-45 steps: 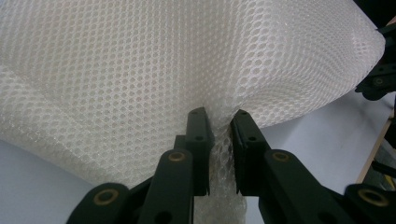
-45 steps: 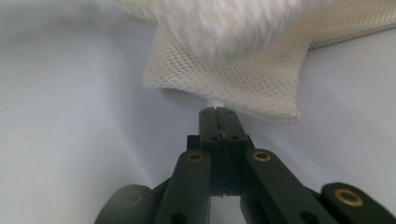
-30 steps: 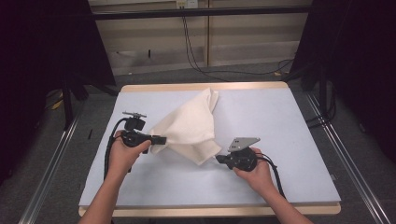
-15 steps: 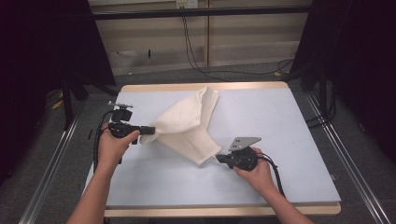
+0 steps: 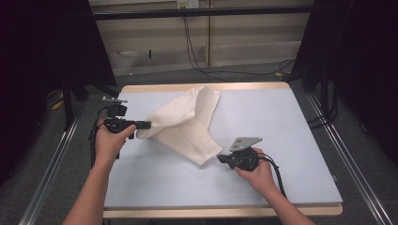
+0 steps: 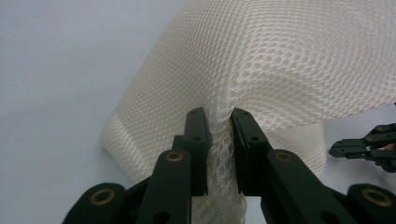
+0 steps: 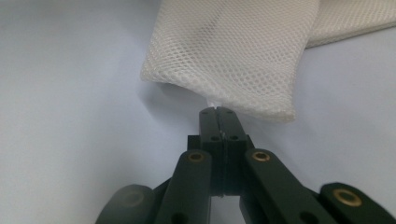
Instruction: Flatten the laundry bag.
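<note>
Left gripper view shows the left gripper (image 6: 219, 116) with its jaws pinched on a bunched fold of the cream mesh bag (image 6: 280, 60), the netting squeezed in the narrow gap between them. In the right gripper view, the right gripper (image 7: 218, 112) has its jaws pressed together, nipping a small white tab at the bag's near edge. From the high view, the bag lies stretched across the middle of the pale blue table (image 5: 291, 117) between both grippers.
</note>
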{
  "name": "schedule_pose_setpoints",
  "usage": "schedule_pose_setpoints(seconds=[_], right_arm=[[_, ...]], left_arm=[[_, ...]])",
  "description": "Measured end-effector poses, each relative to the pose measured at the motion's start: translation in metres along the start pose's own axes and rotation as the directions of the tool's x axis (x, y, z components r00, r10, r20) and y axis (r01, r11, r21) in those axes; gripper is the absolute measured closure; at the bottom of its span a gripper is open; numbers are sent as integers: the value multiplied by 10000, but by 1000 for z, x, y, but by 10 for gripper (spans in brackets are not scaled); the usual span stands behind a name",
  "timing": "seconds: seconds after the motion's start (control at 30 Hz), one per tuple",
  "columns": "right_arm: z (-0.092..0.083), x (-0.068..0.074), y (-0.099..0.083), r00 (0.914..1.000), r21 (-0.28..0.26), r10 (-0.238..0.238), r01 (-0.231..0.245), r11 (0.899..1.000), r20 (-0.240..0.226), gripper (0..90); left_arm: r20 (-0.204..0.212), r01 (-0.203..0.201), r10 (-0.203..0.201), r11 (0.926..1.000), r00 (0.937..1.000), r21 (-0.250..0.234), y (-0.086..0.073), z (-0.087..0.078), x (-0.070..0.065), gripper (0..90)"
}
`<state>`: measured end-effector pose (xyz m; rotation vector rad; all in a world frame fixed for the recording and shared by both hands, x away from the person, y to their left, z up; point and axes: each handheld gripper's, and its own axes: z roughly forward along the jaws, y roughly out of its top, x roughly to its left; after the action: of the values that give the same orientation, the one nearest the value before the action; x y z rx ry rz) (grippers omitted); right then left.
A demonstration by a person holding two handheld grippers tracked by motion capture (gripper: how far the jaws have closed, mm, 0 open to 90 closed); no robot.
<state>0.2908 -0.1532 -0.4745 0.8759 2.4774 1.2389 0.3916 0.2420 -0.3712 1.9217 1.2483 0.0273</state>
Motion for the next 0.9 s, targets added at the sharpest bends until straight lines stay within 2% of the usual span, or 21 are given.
schedule_pose_setpoints(seconds=[0.17,0.33,0.53,0.57,0.6,0.7,0.83,0.9], right_arm=[[0,0,1,10000,-26,52,-52,10000,-6,900],[1,0,1,10000,28,-29,29,10000,-13,900],[1,0,0,10000,22,-47,47,10000,-17,900],[1,0,0,10000,25,-32,32,10000,-49,900],[1,0,0,10000,38,-33,33,10000,-69,900],[2,-1,0,10000,37,-73,74,10000,-66,900],[1,-1,1,10000,26,-64,64,10000,-51,900],[1,-1,1,10000,20,-81,82,10000,-27,900]], left_arm=[[-137,38,-38,10000,9999,-57,7,-3,4,773],[-62,527,-530,9978,9986,-399,11,-5,14,771],[-438,559,-575,9977,9974,-376,18,-10,22,767],[-552,376,-393,9988,9977,-315,20,-10,23,766],[-633,526,-553,9976,9965,-444,21,-10,23,765],[-759,478,-515,9976,9958,-498,23,-10,28,763],[-774,720,-786,9938,9939,-847,24,-10,33,753],[-719,734,-794,9939,9942,-821,25,-10,35,752]])
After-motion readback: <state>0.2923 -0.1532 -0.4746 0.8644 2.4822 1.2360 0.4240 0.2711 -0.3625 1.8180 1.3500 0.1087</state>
